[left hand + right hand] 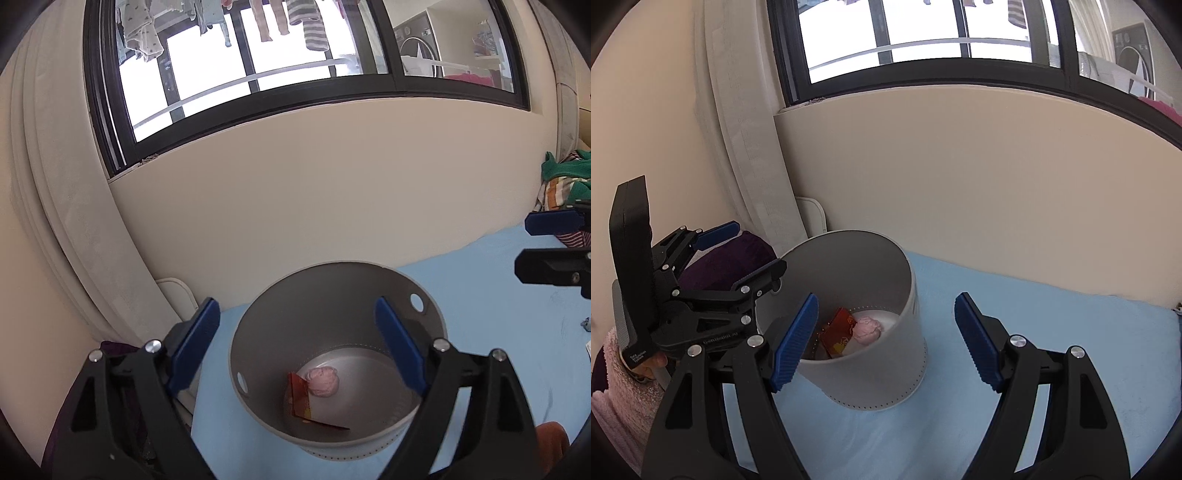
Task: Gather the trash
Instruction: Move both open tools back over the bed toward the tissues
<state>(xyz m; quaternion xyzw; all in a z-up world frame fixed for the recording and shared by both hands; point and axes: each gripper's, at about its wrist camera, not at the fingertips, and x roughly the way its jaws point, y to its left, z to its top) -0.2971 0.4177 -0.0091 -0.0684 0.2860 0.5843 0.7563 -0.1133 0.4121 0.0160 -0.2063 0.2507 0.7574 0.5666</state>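
Grey bin (332, 295) on blue bedsheet (498, 332), holding pink wad (323, 382) and red wrapper (300, 393). Left gripper (295, 347) and right gripper (886, 338) both spread, empty.

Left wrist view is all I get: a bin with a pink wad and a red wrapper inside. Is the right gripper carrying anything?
Observer: No. The right gripper is open, with nothing between its fingers.
Operator: Where does my left one sit against the bin?
Observer: The left gripper is open at the left rim of the bin, with one finger over the opening and the other outside it.
Operator: What's holding it?
Observer: A hand in a fuzzy pink sleeve, low at the left edge of the right wrist view.
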